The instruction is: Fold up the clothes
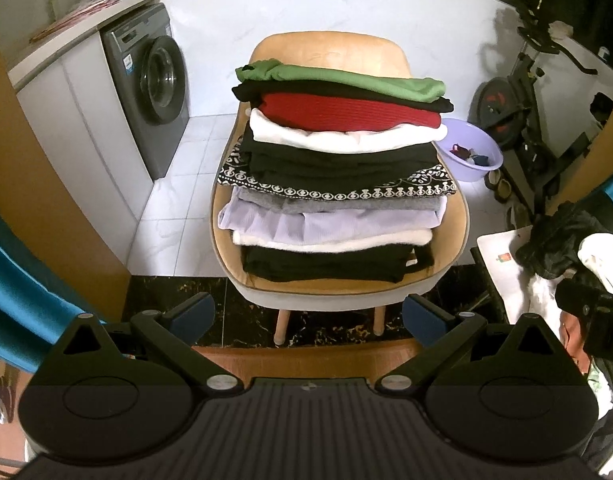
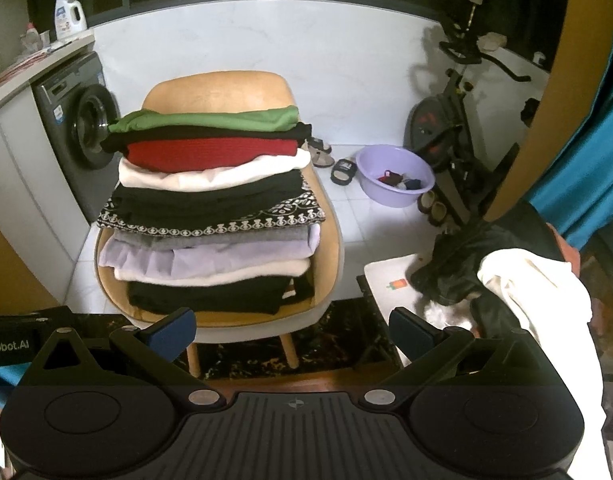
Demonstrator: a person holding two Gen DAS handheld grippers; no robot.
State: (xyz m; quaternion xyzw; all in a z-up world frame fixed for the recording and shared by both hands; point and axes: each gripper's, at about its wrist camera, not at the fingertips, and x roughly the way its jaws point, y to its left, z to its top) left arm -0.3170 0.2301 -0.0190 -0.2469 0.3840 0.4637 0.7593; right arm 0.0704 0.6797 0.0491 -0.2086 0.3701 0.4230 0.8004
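A tall stack of folded clothes [image 1: 338,176] [image 2: 214,208] rests on a tan chair [image 1: 326,50] [image 2: 218,88], green garment [image 1: 338,78] on top, then black, red, white, patterned black, grey, lilac, white and black layers. My left gripper [image 1: 308,314] stands open in front of the chair's seat edge, nothing between its blue pads. My right gripper [image 2: 292,332] is open too, just right of the chair's front. Loose unfolded clothes [image 2: 498,276] [image 1: 562,244], black and white, lie heaped on a small white table [image 2: 390,276] to the right.
A grey washing machine [image 1: 154,84] [image 2: 82,116] stands left under a counter. A lilac basin [image 1: 472,150] [image 2: 394,176] with small items sits on the tiled floor, beside slippers [image 2: 342,170] and an exercise bike [image 1: 530,92] [image 2: 458,120]. Teal curtains [image 1: 18,292] [image 2: 586,168] hang at both sides.
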